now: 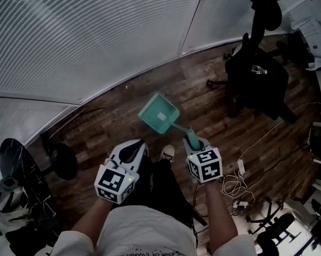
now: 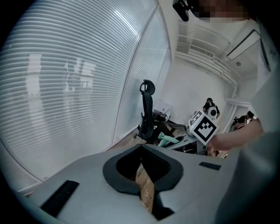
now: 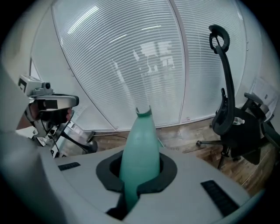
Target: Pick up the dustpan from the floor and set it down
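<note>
At the bottom of the head view, the person's arms reach forward and hold two grippers. Low and left of centre, the left gripper (image 1: pixel 134 149) has its jaws pressed together, and nothing sits between them. Right of centre, the right gripper (image 1: pixel 194 143) is pinching the green handle (image 3: pixel 140 146) of the dustpan (image 1: pixel 159 114). In the right gripper view this handle runs straight out between the closed jaws. One white shoe tip (image 1: pixel 168 151) shows between the two grippers.

The pan part of the dustpan is just above the centre of the head view, over the wooden floor (image 1: pixel 123 128). It seems to be lifted off the boards, though this cannot be judged with certainty. So the picking up looks done and the setting down is what remains. No clear place for it shows.

Further away, one black office chair (image 1: pixel 257 76) stands in the upper right, and white blinds (image 1: pixel 90 37) fill the upper left. The count is one dustpan, two grippers, one chair and one shoe tip.
</note>
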Motion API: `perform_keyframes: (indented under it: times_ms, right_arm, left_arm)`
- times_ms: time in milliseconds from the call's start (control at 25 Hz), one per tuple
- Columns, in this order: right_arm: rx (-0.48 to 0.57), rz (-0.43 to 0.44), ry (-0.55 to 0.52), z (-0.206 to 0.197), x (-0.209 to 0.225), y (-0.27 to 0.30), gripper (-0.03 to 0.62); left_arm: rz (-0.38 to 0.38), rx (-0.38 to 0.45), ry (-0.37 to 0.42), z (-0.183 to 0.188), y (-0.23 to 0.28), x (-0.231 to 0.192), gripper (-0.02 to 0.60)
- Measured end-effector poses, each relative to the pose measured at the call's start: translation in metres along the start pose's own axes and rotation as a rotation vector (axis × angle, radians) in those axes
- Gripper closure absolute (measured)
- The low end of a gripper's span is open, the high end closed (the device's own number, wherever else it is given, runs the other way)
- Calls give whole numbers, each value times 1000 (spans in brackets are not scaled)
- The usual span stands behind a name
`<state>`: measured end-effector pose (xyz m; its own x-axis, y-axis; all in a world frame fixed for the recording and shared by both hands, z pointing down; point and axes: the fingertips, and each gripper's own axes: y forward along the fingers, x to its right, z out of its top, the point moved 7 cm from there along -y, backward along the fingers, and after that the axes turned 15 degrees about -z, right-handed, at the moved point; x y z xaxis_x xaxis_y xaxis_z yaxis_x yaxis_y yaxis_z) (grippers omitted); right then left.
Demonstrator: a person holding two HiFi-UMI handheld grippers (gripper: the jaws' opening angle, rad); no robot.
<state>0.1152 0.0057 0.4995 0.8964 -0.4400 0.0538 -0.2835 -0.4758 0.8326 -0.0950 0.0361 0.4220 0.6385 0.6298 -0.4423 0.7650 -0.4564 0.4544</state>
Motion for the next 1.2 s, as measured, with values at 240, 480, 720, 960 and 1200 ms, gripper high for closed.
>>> perform_keyframes:
  times_ms: [240, 480, 720, 960, 1200]
  right_arm:
    - [10, -15, 7, 10, -8, -40, 568]
    - [23, -27, 2, 19, -16, -68, 568]
    - [39, -33, 39, 22, -23, -83, 568]
    - [41, -31, 61, 22, -25, -95, 568]
    - [35, -31, 40, 21, -29, -96, 568]
  left_arm:
    - [-21, -10, 19, 14, -16, 21, 558]
    - [-32, -32, 55, 24, -31, 38, 558]
    - [-24, -12, 70, 34, -43, 40, 558]
    - [-23, 12, 88, 44, -43, 45, 558]
    - [-25, 33, 98, 44, -43, 50, 558]
